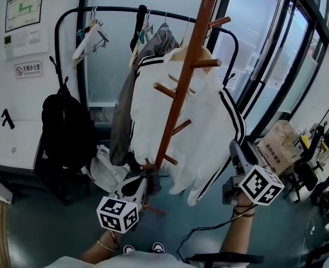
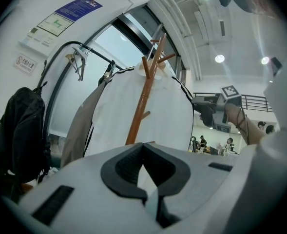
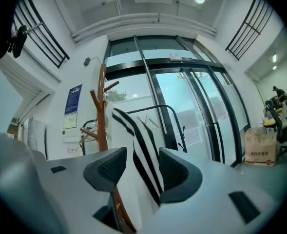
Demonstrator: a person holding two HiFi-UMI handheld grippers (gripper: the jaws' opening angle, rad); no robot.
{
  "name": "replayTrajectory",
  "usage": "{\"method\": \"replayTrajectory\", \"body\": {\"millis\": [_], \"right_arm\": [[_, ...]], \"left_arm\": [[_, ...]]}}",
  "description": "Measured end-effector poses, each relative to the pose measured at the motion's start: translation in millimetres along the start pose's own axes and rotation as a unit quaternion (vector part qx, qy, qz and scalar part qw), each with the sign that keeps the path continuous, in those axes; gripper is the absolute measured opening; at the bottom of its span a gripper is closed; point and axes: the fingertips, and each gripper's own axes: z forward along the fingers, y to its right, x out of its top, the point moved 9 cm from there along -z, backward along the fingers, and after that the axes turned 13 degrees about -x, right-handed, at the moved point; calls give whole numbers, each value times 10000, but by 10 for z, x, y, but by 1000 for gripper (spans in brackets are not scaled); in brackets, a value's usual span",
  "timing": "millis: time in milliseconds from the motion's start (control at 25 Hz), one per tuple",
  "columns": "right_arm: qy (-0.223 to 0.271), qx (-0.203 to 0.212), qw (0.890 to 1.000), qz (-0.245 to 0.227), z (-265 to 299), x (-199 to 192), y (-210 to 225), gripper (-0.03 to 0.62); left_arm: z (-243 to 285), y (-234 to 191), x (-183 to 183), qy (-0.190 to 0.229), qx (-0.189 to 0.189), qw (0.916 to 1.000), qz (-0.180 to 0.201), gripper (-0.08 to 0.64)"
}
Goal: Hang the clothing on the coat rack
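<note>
Hanging on one coat rack (image 1: 184, 74): one jacket (image 1: 209, 130); right gripper (image 3: 142, 165) released, left gripper (image 2: 143, 152) clenched.

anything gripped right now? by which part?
Right gripper: open, striped sleeve between its jaws, not pinched. Left gripper: shut; white shows in its gap, possibly the jacket, unconfirmed.

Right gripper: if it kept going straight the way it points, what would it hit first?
The right gripper would most likely meet the white jacket's striped sleeve first; it hangs between the open fingers, though depth is unclear.
</note>
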Motion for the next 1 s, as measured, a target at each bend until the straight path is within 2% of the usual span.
{"method": "replayTrajectory", "body": {"millis": [320,560,720,1000], "right_arm": [[-694,-307,9971,71,-100,-767,-92,207],[-1424,-91,9897,-62,-71,-1353,-343,187],[-1566,-11,9876,-99,-20,-1596,-512,163],[-1625,-68,9867,-90,-16,-1831,-648,70]], "left_arm": [[121,2,-4,25,-142,9999,-27,8],[155,0,-23,43,-154,9999,-56,8],[123,-48,-13,147,-62,9998,-115,8],[65,-113,-95,186,87,9994,-292,8]]}}
